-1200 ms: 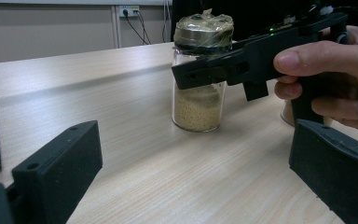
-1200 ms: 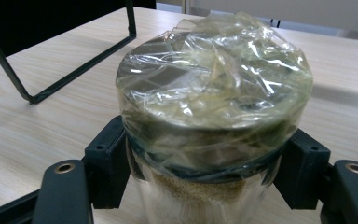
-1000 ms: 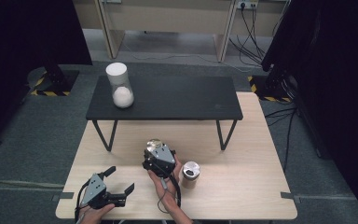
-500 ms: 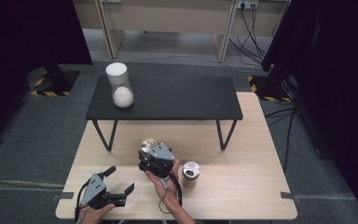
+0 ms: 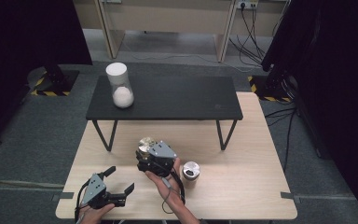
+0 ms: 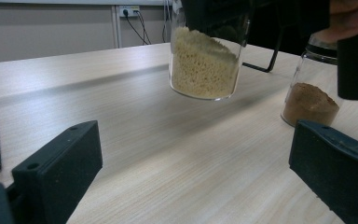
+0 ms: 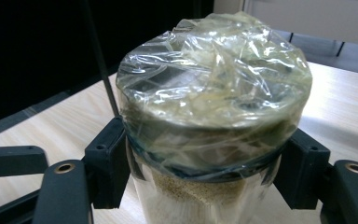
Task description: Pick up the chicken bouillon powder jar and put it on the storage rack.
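Observation:
My right gripper (image 5: 147,153) is shut on a glass jar of pale yellow grains (image 5: 145,143) with crinkled plastic film over its mouth. In the right gripper view the black pads (image 7: 109,163) press both sides of the jar (image 7: 214,93) just under the film. The left gripper view shows this jar (image 6: 205,65) hanging clear above the wooden table (image 6: 168,154), casting a shadow on it. My left gripper (image 5: 121,179) rests low at the table's front left, open with nothing between its fingers (image 6: 60,163). A second jar holding brown powder (image 5: 191,170) stands just right of my right hand.
A low black table (image 5: 177,100) stands across the far half of the wooden table (image 5: 242,196). At its left end stands a tall clear jar with white contents (image 5: 120,86). In the left gripper view the brown powder jar (image 6: 312,93) is right of the lifted jar.
My right gripper has risen with the grain jar, lifting it off the wooden table. The left gripper and the brown powder jar have stayed in place.

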Action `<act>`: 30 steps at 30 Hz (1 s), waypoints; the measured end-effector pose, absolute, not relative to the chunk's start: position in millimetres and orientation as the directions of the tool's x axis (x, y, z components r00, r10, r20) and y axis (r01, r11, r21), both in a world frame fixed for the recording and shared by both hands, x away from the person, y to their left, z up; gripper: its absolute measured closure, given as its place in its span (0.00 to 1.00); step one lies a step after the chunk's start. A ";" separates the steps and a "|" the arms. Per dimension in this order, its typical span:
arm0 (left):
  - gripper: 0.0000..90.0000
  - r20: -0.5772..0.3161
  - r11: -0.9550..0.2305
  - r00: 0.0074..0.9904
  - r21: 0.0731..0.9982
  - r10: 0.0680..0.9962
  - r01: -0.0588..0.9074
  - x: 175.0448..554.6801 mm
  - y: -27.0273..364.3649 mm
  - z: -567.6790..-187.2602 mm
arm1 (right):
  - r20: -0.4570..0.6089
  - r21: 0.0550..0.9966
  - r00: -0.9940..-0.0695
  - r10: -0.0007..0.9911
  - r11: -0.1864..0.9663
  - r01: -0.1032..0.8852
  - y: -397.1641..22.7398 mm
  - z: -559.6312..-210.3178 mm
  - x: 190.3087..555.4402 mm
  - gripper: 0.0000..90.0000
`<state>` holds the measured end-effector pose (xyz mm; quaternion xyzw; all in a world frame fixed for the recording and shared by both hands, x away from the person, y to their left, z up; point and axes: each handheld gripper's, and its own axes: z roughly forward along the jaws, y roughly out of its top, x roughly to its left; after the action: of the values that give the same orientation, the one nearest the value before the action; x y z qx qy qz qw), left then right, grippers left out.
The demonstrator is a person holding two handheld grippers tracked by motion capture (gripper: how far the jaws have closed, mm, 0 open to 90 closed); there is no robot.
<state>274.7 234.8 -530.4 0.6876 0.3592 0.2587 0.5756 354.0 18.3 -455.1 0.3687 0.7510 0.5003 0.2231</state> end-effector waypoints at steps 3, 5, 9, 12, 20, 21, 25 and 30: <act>0.02 -0.057 -0.080 0.608 0.977 0.792 0.196 274.7 234.8 -530.4 | 0.029 0.918 -0.640 0.768 0.233 0.321 16.7 -449.8 353.0 0.34; 0.02 -0.057 -0.080 0.608 0.977 0.792 0.196 274.6 234.8 -530.4 | 0.032 0.919 -0.650 0.759 0.233 0.317 14.9 -445.9 352.7 0.34; 0.02 -0.057 -0.080 0.608 0.977 0.792 0.196 274.6 234.7 -530.4 | 0.028 0.921 -0.673 0.739 0.243 0.305 11.9 -437.9 351.7 0.34; 0.02 -0.058 -0.079 0.608 0.977 0.792 0.196 274.6 234.6 -530.4 | 0.034 0.922 -0.690 0.723 0.243 0.300 10.4 -432.0 350.9 0.34; 0.02 -0.056 -0.082 0.609 0.977 0.792 0.196 274.7 234.7 -530.4 | 0.022 0.925 -0.720 0.694 0.258 0.278 6.8 -412.3 347.2 0.34; 0.02 -0.056 -0.082 0.608 0.977 0.792 0.197 274.7 234.7 -530.4 | 0.024 0.925 -0.722 0.692 0.259 0.279 6.2 -410.6 347.2 0.34; 0.02 -0.057 -0.081 0.608 0.977 0.792 0.196 274.7 234.8 -530.4 | 0.038 0.925 -0.729 0.684 0.252 0.285 5.1 -402.7 347.8 0.34; 0.02 -0.057 -0.080 0.609 0.977 0.791 0.196 274.6 234.8 -530.4 | 0.036 0.925 -0.739 0.673 0.257 0.280 5.3 -394.7 348.8 0.34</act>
<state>274.6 234.8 -530.4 0.6879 0.3589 0.2585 0.5755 348.8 5.3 -394.7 0.3092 0.7703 0.5253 0.1872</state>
